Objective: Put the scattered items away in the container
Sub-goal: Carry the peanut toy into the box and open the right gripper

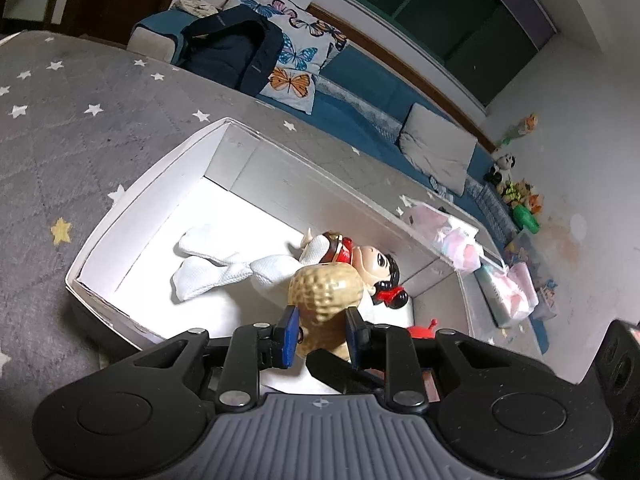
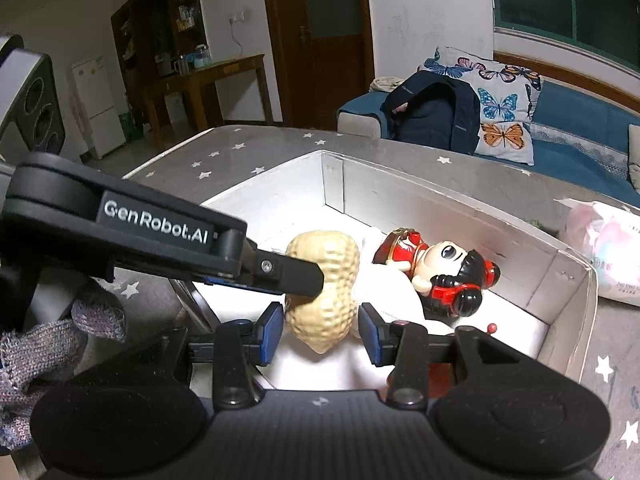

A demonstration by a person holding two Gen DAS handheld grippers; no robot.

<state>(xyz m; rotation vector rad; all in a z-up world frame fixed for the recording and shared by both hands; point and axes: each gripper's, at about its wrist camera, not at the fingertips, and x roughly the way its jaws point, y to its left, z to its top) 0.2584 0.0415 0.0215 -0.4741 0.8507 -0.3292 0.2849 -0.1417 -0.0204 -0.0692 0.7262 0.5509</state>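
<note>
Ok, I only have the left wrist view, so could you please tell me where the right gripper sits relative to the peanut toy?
Observer: The right gripper is open and straddles the lower half of the peanut toy, with a clear gap at its right pad.
Operator: Thank you. Can you see the peanut's lower tip? My own fingers hide it.
Observer: Yes, the tip shows whole, below the line of the right gripper's pads, over the floor of the white box. I cannot tell whether it touches.
Operator: And how does my grip look from there?
Observer: One finger of the left gripper crosses the peanut's middle.
</note>
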